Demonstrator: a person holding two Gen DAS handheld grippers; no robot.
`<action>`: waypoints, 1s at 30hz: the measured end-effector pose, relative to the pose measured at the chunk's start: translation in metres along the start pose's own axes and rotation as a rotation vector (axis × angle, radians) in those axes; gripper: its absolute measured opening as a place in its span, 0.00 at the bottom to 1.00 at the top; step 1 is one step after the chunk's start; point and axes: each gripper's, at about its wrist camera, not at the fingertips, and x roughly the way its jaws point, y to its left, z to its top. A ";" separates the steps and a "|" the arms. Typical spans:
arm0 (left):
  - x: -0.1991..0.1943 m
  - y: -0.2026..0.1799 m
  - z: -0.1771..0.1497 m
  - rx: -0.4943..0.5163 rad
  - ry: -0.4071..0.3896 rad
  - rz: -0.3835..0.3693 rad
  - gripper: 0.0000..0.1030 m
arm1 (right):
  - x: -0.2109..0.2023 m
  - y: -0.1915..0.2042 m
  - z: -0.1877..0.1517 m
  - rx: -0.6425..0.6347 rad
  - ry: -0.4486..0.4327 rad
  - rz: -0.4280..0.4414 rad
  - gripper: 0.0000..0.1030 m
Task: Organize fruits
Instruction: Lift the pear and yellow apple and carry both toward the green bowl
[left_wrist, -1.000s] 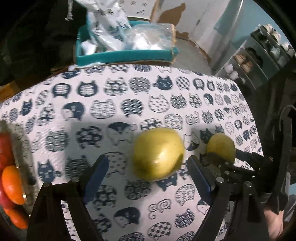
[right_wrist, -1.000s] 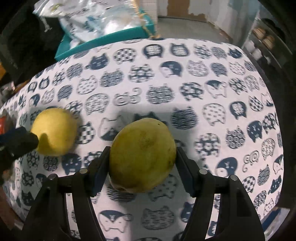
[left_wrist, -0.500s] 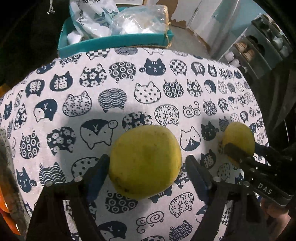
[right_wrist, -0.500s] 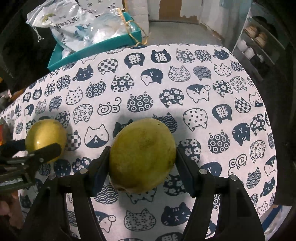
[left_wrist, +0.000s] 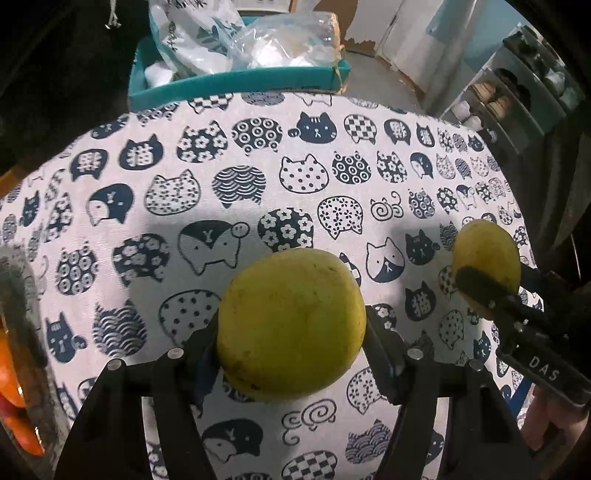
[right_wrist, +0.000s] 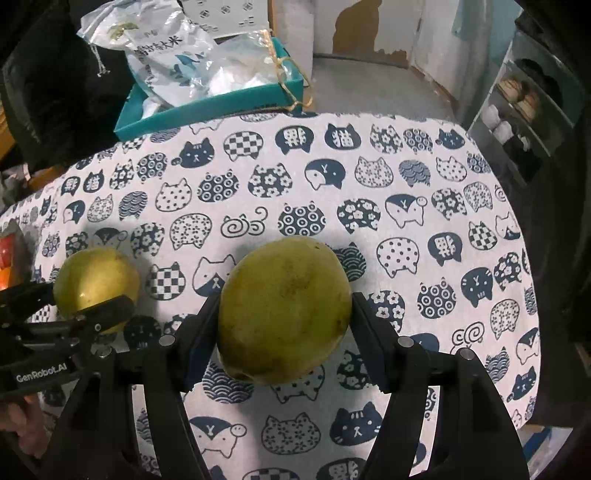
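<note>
Yellow-green and dull-skinned, a round fruit (left_wrist: 291, 325) sits between the fingers of the left claw (left_wrist: 291, 336), whose jaws are closing, with both dark pads against the fruit's sides. Its rind is faintly speckled, with a few brown flecks low on the near side. The right claw (right_wrist: 284, 314) has hold of a second fruit (right_wrist: 284, 310), its jaws closed on the flanks; this one is greener, slightly egg-shaped, with a small nub at the top and brownish smudges across the skin. Each fruit sits over the tablecloth (left_wrist: 258, 192), white cloth printed with navy cat heads, and whether they rest on it or are just lifted cannot be told.

The two claws work side by side: the right one and its fruit show at the right edge of the left view, the left one at the left edge of the right view. At the far left, orange fruits (left_wrist: 14, 387) lie in a container whose rim is blurred. Beyond the table's far edge stands a teal box (right_wrist: 207, 107) stuffed with plastic bags (right_wrist: 166, 55). Further right is a rack of shoes (right_wrist: 524, 99). Nothing lies on the cloth between the two fruits.
</note>
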 end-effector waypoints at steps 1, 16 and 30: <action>-0.006 0.000 -0.002 0.001 -0.009 0.002 0.68 | -0.003 0.001 0.000 -0.002 -0.005 0.001 0.66; -0.078 -0.004 -0.024 0.034 -0.124 0.041 0.68 | -0.062 0.030 0.005 -0.061 -0.105 0.028 0.66; -0.147 0.010 -0.038 -0.003 -0.228 0.033 0.68 | -0.117 0.048 0.005 -0.106 -0.199 0.052 0.66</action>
